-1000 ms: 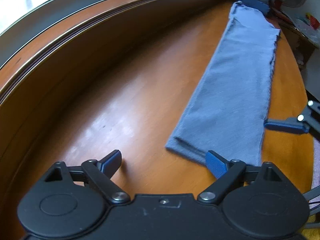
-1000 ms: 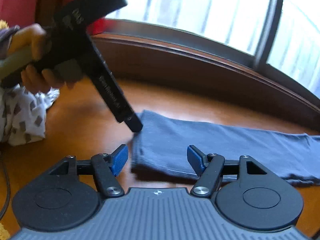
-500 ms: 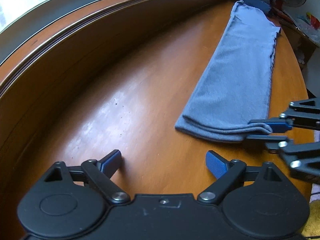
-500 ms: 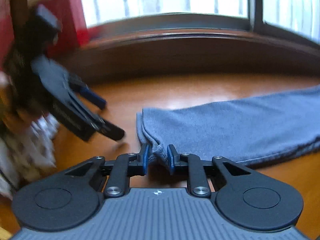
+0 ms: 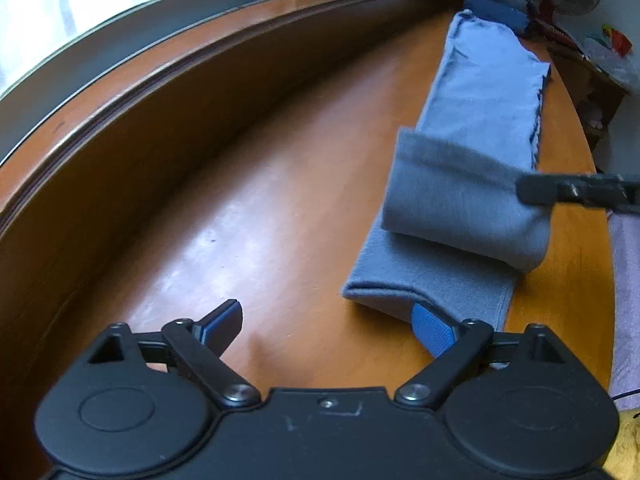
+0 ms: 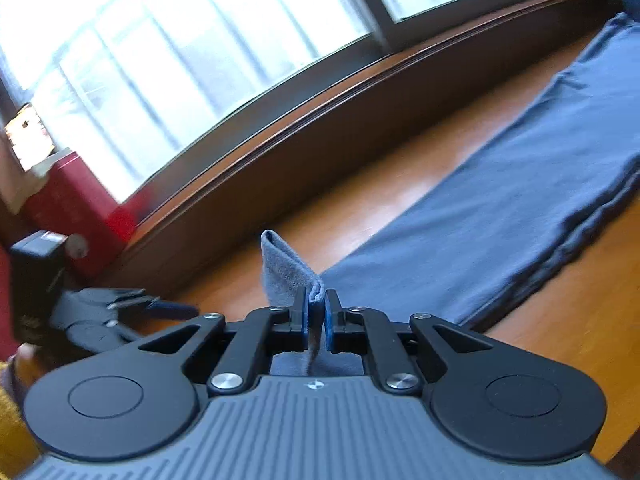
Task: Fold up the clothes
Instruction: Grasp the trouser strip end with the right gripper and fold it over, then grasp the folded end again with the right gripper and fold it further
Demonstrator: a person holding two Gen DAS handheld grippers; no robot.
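Already mid-fold. Right gripper (image 6: 318, 320) clamped on a pinch of the grey-blue garment (image 5: 484, 92), a small tuft of cloth standing up between its fingers. Garment is a long narrow strip on the wooden table (image 5: 260, 208), running from the left camera's 5 o'clock out toward 1 o'clock; the near portion is lifted and curling back over itself (motion-blurred, so the lifted edge is hard to read). Left gripper (image 5: 328, 320) spread wide, holding nothing, its right pad just over the near hem.

Risks, as I judge them: the hold is at one side only, so the carried edge may skew and land crooked; a thin pinch could slip; with nothing pinning the near hem, the whole strip could drag along.

Versus half a second ago: cloth then lay flat with the right gripper closing on its near corner; that corner is now raised and travelling. Left gripper was open then too.
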